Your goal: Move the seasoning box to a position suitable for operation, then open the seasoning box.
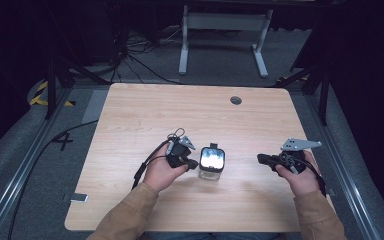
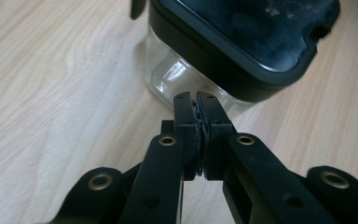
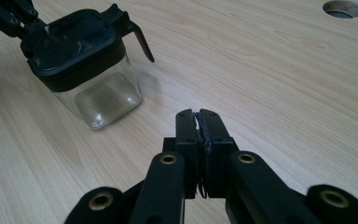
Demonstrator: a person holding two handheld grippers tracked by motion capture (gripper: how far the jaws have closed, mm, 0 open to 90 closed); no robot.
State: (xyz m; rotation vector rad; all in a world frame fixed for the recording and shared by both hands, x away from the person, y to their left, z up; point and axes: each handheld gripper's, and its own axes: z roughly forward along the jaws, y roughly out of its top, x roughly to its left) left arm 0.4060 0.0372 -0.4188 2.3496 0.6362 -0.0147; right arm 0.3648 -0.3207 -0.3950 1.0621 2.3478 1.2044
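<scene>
A square clear glass jar [image 1: 211,163] with a black lid stands in the middle of the wooden table [image 1: 180,110]. A black clip sticks out from the lid's far edge [image 3: 137,35]. My left gripper [image 1: 194,163] is shut with nothing in it. Its tips [image 2: 196,98] sit right at the jar's glass wall [image 2: 168,74], just under the lid rim. I cannot tell whether they touch it. My right gripper [image 1: 261,158] is also shut and holds nothing. It hovers low over bare wood [image 3: 196,114], well to the right of the jar [image 3: 81,65].
A round cable hole [image 1: 236,100] lies in the table's far side, right of centre, and is seen again [image 3: 342,8]. Beyond the table a white desk frame [image 1: 225,22] stands on grey floor with cables. A metal rail [image 1: 20,170] runs along the left.
</scene>
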